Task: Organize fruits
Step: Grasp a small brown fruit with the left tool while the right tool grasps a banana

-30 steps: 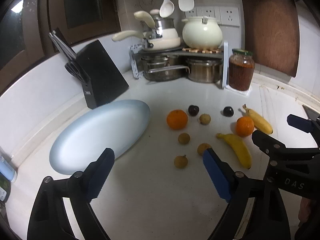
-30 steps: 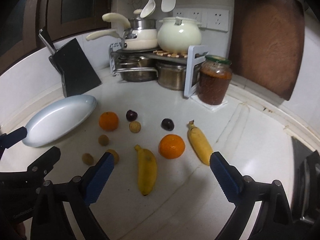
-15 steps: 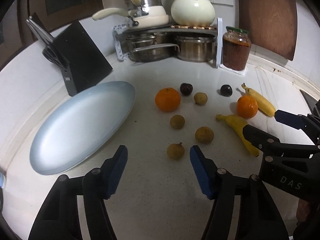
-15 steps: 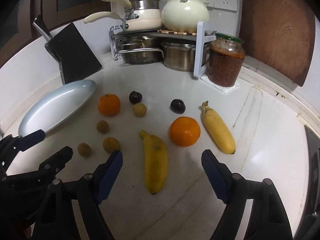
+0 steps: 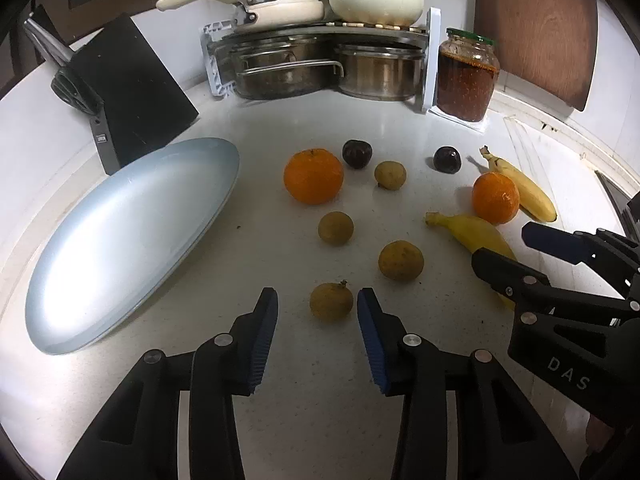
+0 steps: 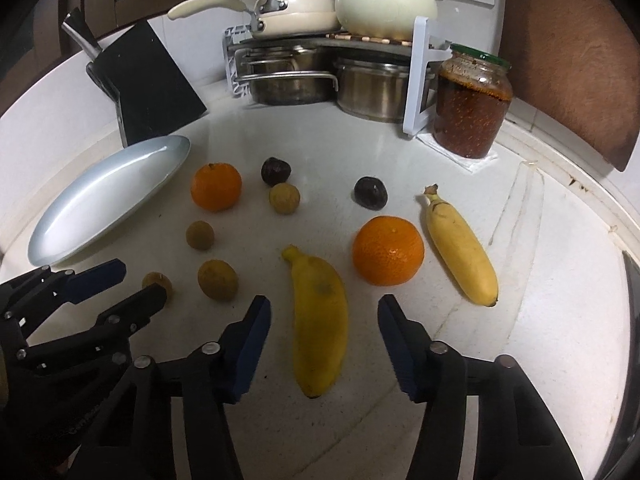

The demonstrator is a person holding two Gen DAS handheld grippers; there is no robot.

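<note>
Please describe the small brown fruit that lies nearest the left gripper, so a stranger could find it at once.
Start at the pale oval plate on the white counter. To its right lie four small brown fruits; take the one nearest the camera, at the tips of the closing left gripper. It alone shows a short stem on top.

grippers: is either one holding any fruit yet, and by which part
Nothing is held. Left gripper is closing around a longan, right gripper around a banana; pads touch neither.

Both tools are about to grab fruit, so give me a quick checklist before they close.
1. Small brown fruit between left tool pads, jaws closing: ok.
2. Left pads touching it: not yet, gaps show.
3. Near banana between right tool pads, jaws closing: ok.
4. Right pads touching it: not yet.
5. Plate free to receive fruit: ok.
6. Orange clear of right tool: ok.
</note>
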